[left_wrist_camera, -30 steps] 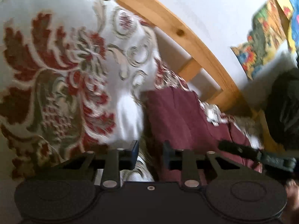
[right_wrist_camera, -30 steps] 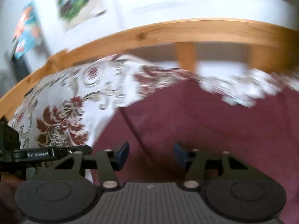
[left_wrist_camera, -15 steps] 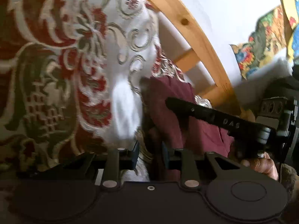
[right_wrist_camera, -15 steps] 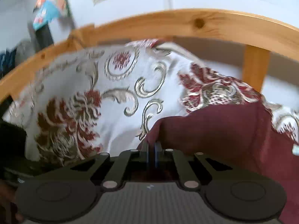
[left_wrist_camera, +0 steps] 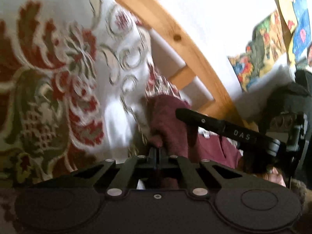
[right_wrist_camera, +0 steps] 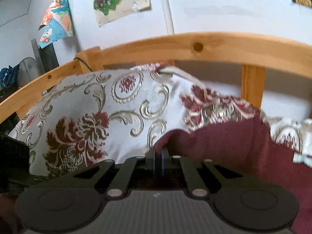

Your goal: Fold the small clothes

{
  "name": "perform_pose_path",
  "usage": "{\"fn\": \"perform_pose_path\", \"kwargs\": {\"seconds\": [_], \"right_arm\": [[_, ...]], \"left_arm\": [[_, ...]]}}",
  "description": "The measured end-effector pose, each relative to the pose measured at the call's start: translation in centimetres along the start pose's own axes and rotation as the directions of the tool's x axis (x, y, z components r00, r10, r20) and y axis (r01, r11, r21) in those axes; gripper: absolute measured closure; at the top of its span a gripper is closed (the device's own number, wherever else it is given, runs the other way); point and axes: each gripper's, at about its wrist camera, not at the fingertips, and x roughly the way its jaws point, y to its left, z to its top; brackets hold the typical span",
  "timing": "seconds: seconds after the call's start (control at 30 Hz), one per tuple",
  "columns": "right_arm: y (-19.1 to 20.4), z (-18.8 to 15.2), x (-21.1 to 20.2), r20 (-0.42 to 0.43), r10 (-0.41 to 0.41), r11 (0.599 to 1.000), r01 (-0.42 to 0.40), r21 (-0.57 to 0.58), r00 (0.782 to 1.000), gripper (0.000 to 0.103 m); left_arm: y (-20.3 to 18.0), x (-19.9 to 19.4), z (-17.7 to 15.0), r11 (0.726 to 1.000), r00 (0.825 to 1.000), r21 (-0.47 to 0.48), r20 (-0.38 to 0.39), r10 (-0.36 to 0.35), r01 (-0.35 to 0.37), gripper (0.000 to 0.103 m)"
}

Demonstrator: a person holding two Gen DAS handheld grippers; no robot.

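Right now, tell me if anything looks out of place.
Nothing looks damaged or spilled. The maroon garment lies bunched on the bedspread, with the left gripper and right gripper both shut on its edge. The posters hang crooked.

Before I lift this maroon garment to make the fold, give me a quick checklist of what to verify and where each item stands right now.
1. Left gripper closed on the maroon garment: ok, the jaws are together with a tuft of cloth pinched between them.
2. Right gripper closed on the garment: ok, the jaws are nearly together at the cloth's edge.
3. Only one layer caught in each grip: cannot tell, the cloth bunches at the tips.
4. Patterned bedspread not caught in either grip: cannot tell.
5. The two grippers apart from each other: ok, the right one sits off to the side in the left wrist view.
6. Wooden bed rail out of the way: ok, it is behind the cloth.
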Motion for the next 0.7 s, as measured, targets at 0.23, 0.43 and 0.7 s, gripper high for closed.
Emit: {"fn": "perform_pose_path", "kwargs": {"seconds": [0.23, 0.43, 0.7], "right_arm": [[0.8, 1.2, 1.6, 0.060, -0.037, 0.999, 0.038, -0.028, 0.998, 0.097], [1.2, 0.9, 4.8, 0.036, -0.027, 0.999, 0.028, -0.040, 0.999, 0.098], [0.5, -0.4, 4.1, -0.017, -0.080, 0.996, 0.080, -0.029, 0.997, 0.043]], "left_arm": [[-0.2, -1.7, -0.2, 0.992, 0.987, -0.049, 0.103, 0.122, -0.117, 0.103], [0.2, -2.3, -1.3, 0.968, 0.970, -0.135, 0.092, 0.224, -0.211, 0.103], [1.7, -1.8, -1.4, 0.949, 0.971, -0.215, 0.009, 0.238, -0.231, 0.097]]}}
